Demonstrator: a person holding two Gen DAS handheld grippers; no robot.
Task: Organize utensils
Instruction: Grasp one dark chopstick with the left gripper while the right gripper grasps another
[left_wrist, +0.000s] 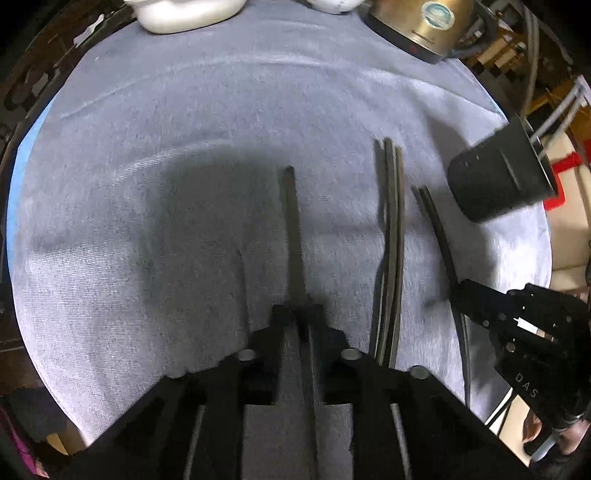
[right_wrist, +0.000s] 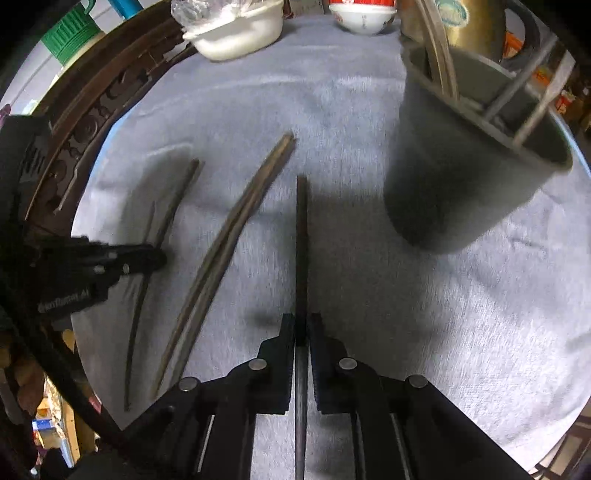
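Note:
Dark chopsticks lie on a grey cloth. My left gripper (left_wrist: 298, 314) is shut on one dark chopstick (left_wrist: 293, 229) that points forward; it also shows in the right wrist view (right_wrist: 159, 256). My right gripper (right_wrist: 302, 325) is shut on another dark chopstick (right_wrist: 301, 236), and it shows in the left wrist view (left_wrist: 458, 291). A pair of chopsticks (left_wrist: 389, 236) (right_wrist: 229, 240) lies between the two grippers. A dark grey utensil holder (right_wrist: 465, 155) (left_wrist: 502, 173) stands at the right and holds several utensils.
A white bowl (right_wrist: 236, 33), a patterned bowl (right_wrist: 364, 16) and a brass kettle (left_wrist: 417, 26) stand at the cloth's far edge. A carved dark wooden rim (right_wrist: 88, 122) runs along the left.

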